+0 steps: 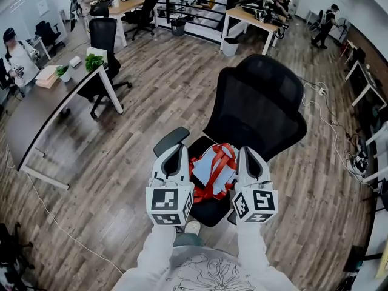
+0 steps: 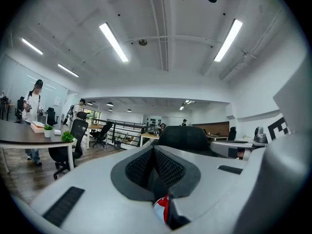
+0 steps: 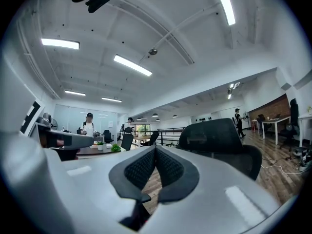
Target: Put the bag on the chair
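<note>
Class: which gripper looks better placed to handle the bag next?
Left, probably: a red-and-white bit of the bag shows just below the shut jaws of the left gripper, while the right gripper shows no bag in its own view.

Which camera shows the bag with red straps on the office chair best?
The head view: the pale blue fabric bag with red straps lies in plain sight on the black mesh office chair. The left gripper view catches only a red-and-white sliver of it low down; the right gripper view shows none.
</note>
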`<state>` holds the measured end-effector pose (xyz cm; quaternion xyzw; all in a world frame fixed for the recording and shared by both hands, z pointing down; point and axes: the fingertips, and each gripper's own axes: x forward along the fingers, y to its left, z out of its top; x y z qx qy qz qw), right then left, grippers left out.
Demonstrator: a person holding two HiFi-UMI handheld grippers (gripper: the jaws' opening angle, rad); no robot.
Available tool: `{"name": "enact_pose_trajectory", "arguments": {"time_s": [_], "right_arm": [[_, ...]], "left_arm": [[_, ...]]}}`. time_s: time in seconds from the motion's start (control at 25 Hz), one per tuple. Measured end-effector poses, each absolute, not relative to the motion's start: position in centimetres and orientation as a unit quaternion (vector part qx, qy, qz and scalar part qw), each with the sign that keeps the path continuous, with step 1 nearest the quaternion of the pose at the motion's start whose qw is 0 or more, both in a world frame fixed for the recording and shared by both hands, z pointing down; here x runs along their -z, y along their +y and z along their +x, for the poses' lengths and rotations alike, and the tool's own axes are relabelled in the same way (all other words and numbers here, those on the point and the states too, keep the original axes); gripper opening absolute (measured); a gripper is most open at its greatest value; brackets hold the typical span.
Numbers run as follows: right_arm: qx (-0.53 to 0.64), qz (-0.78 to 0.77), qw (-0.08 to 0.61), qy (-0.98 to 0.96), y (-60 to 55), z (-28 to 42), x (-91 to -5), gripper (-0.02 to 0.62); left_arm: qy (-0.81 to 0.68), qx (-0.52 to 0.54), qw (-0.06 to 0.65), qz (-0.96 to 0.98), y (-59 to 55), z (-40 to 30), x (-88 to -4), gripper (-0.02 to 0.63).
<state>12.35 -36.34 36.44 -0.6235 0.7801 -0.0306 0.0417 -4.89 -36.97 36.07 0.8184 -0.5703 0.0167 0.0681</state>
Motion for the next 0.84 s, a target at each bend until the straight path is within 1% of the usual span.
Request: {"name": "enact_pose_trajectory", "arguments": {"time_s": [0.84], "right_arm": [[0.036, -0.623, 0.034, 0.78, -36.41, 13.07, -37.18, 0.011]], "left_arm": [[-0.572, -0.021, 0.068, 0.817, -36.73, -4.26, -36.4, 0.006]]}}
